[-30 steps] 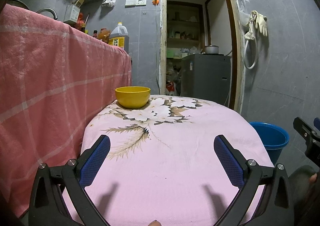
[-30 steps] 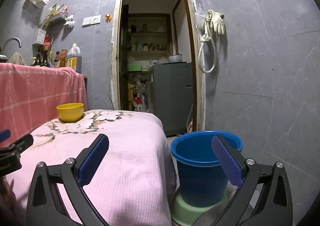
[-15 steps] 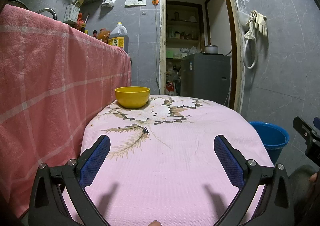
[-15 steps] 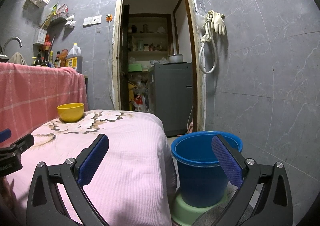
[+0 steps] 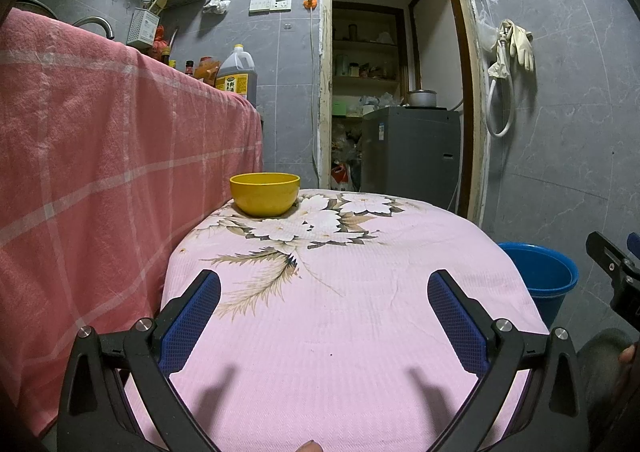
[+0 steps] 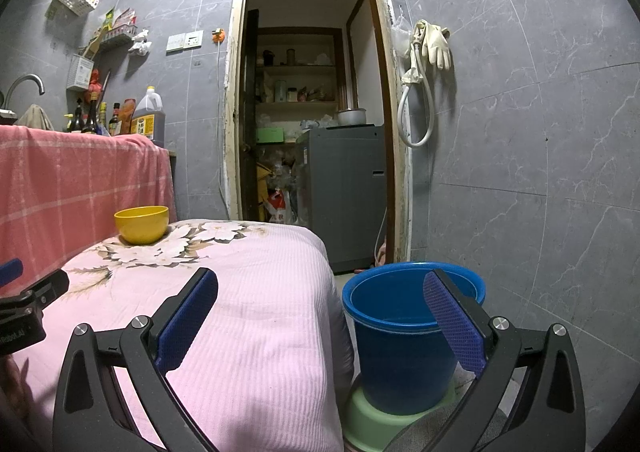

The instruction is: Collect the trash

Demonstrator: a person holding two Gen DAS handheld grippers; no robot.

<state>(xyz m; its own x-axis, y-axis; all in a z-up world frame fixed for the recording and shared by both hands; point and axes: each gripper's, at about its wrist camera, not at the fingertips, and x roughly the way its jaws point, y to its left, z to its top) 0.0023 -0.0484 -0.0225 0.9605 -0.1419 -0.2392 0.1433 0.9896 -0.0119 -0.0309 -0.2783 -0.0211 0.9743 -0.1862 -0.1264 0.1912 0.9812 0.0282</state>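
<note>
A yellow bowl (image 5: 265, 193) (image 6: 141, 224) stands at the far left corner of the table under a pink flowered cloth (image 5: 344, 312) (image 6: 248, 292); its inside is hidden. My left gripper (image 5: 323, 284) hovers open over the near part of the cloth with nothing between its blue pads. To the right of the table a blue bucket (image 6: 404, 328) (image 5: 540, 276) stands on a green upturned basin (image 6: 372, 418). My right gripper (image 6: 320, 284) is open and empty, spanning the table's right edge and the bucket. No loose trash shows on the cloth.
A counter draped in a red checked cloth (image 5: 100, 156) rises along the table's left side, with bottles and an oil jug (image 5: 236, 74) on it. Behind is an open doorway with a grey appliance (image 5: 412, 152). Gloves and a hose (image 5: 508, 64) hang on the right wall.
</note>
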